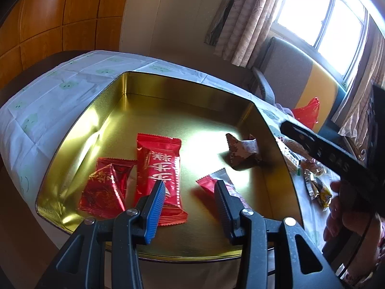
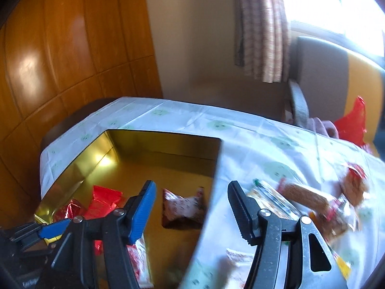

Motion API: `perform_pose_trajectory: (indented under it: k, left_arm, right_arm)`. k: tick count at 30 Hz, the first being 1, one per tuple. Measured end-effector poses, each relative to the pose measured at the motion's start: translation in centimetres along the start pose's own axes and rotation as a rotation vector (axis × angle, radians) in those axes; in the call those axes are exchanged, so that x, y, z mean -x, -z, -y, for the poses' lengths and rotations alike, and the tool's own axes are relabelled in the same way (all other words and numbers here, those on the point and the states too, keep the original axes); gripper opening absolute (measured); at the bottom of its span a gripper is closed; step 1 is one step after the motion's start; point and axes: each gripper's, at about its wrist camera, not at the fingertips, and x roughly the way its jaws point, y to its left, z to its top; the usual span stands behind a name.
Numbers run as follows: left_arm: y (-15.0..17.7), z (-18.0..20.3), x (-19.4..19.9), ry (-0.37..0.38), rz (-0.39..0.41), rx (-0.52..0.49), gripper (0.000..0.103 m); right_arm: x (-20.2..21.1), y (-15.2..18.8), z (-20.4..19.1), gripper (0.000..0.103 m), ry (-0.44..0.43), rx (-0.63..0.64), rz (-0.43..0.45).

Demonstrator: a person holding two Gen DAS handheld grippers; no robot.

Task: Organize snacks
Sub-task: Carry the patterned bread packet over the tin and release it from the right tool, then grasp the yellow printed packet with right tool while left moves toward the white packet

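A gold tin (image 1: 72, 159) stands on the white tablecloth and holds several wrapped snacks. Inside lie a long red packet (image 1: 158, 166), a small red foil packet (image 1: 105, 187), a brown-and-white packet (image 1: 243, 151) and a red-and-white packet (image 1: 211, 181). My left gripper (image 1: 190, 187) hangs open over the tin's near part with nothing between its pads. My right gripper (image 2: 192, 187) is open above the tin's right wall, and the brown-and-white packet (image 2: 182, 207) lies loose on the tin floor below it. Several loose snacks (image 2: 305, 197) lie on the cloth to the right of the tin.
A hand (image 1: 341, 207) holds the right gripper at the tin's right side. Beyond the table's far right stand a grey and yellow chair (image 1: 293, 77) and a red plastic bag (image 1: 308, 110). Wood panelling (image 2: 60, 60) lines the left wall, and a curtain (image 2: 262, 24) hangs by the window.
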Motion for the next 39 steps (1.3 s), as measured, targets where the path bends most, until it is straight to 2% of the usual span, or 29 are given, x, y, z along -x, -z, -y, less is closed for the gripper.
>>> perform_pose_trajectory:
  k: [6,11,14,19,25,30,33,35,39]
  left_arm:
    - [0.3,1.0,0.0,0.023,0.0,-0.011,0.043]
    - [0.8,2.5,0.1,0.059,0.003,-0.049,0.043]
    - [1.2,3.5,0.1,0.073,0.0,-0.074,0.043]
    - [1.7,5.2,0.6,0.108,0.0,-0.119,0.043]
    - [2.4,6.9,1.1,0.135,-0.005,-0.161,0.043]
    - [2.8,8.1,1.2,0.153,-0.016,-0.187,0.043]
    - [3.1,8.8,1.5,0.154,-0.018,-0.202,0.043]
    - [3.1,9.0,1.6,0.157,-0.022,-0.208,0.043]
    - [3.2,9.4,1.8,0.157,-0.024,-0.213,0.043]
  right_arm:
    - [2.8,2.6,4.0,0.063,0.053,-0.097,-0.001]
    - [4.5,5.9,8.2,0.063,0.109,-0.186,-0.052]
    - [5.0,7.9,9.6,0.063,0.097,-0.226,-0.098]
    - [6.3,9.6,11.0,0.063,0.145,-0.234,-0.065]
    - [7.3,9.7,14.5,0.063,0.216,-0.212,-0.05]
    - [6.6,8.0,16.8,0.064,0.189,-0.147,-0.078]
    - [4.9,7.1,17.0,0.064,0.154,-0.06,-0.135]
    - [3.3,6.9,17.0,0.064,0.136,-0.027,-0.206]
    - [2.0,7.1,17.0,0.063,0.067,-0.034,-0.246]
